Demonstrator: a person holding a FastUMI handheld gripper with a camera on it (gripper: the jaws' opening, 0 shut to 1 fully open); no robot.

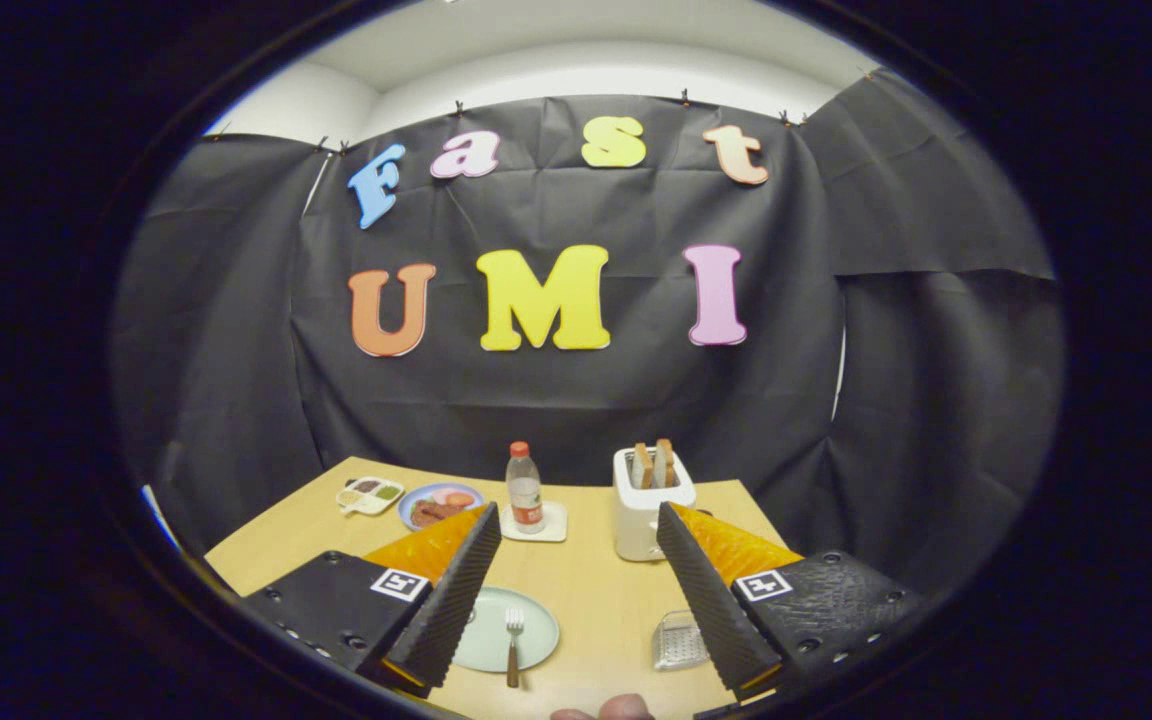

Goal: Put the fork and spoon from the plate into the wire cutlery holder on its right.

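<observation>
A pale green plate (pixel 526 618) lies on the wooden table between my two fingers, partly hidden by the left finger. A fork (pixel 513 640) with a brown handle rests on the plate, tines pointing away, its handle overhanging the near rim. I see no spoon from here. The wire cutlery holder (pixel 678 640) stands to the plate's right, close against my right finger. My gripper (pixel 576 525) hangs high above the table, open wide, with nothing between its fingers (pixel 456 590).
Beyond the fingers stand a white toaster (pixel 648 510) with two bread slices, a bottle (pixel 524 488) with a red cap on a white coaster, a blue plate of food (pixel 439 503) and a small sauce tray (pixel 369 494). Fingertips of a hand (pixel 604 711) show at the near edge.
</observation>
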